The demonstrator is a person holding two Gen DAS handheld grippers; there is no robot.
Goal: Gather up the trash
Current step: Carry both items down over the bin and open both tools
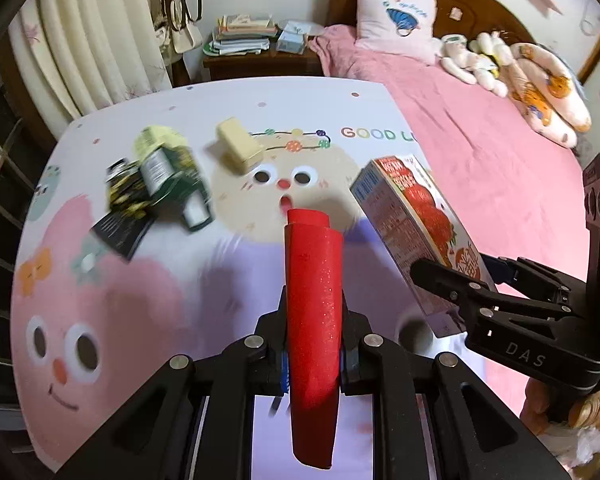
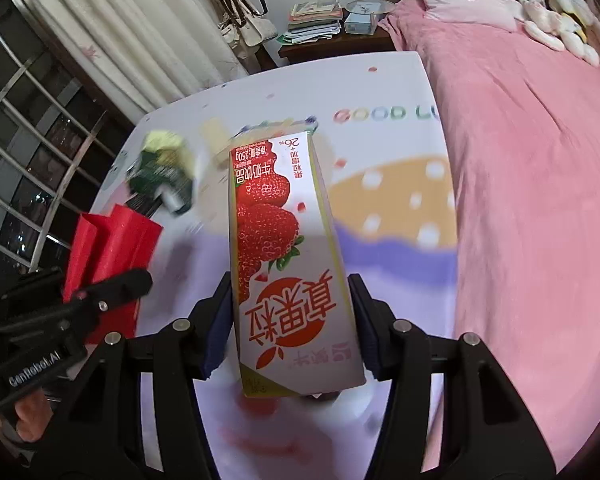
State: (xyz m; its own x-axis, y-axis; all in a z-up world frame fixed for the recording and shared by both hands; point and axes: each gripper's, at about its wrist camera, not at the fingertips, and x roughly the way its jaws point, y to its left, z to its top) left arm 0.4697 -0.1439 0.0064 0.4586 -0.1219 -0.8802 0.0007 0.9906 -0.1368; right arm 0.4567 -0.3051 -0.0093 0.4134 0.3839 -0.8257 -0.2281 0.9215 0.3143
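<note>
**A:** Trash is half in hand: your left gripper [image 1: 314, 356] has its jaws nearly shut, pinching a rolled red sheet [image 1: 314, 300], and your right gripper [image 2: 296, 332] is clamped part-open across the width of a strawberry milk carton [image 2: 288, 264]. Both pieces look lifted clear of the tabletop [image 1: 160, 280].

**B:** And what's left down there?

**A:** A crumpled green-and-yellow wrapper [image 1: 160, 168] and a flattened dark packet [image 1: 120, 232] lie touching each other toward the far left corner of the tabletop, with a small pale yellow box [image 1: 238, 148] near the far edge, just beside them. I see no bin or bag in either view, so I can't tell you where to carry things.

**B:** What should you worry about?

**A:** The red sheet first. It's soft and curled, held only near the middle of its length, so a quick swing could let it unroll or slip out between the pads. The carton is gripped low with most of its length sticking forward; I judge it could pivot in the jaws if you tilt sharply. Your two grippers are also close together, and the carton's end hangs near the left one, so crossing paths could knock either piece loose.
</note>
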